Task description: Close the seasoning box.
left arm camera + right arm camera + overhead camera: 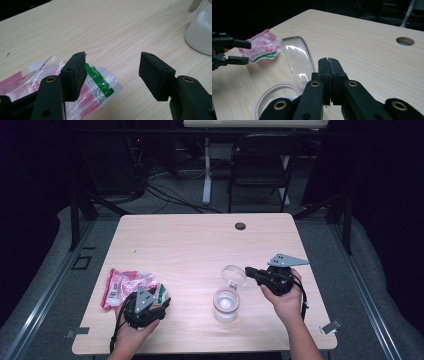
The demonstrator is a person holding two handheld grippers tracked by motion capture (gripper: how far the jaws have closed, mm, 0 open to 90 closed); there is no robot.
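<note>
A crinkled pink, white and green plastic bag [125,286] lies at the table's front left. My left gripper [165,301] rests just right of it, open; in the left gripper view the gripper [112,72] has bare table between its pads and the bag [97,85] sits under the left jaw. A clear jar [226,305] holding white powder stands front centre, with its clear hinged lid [233,275] flipped upright. My right gripper [248,271] is shut, its tips against the lid's right edge. In the right gripper view the lid [298,57] rises just left of the shut gripper [328,65].
The wooden table [200,245] has a round cable hole [240,226] near its far edge. A dark chair [262,162] and a desk leg stand beyond the table. A person's hands come in from the front edge.
</note>
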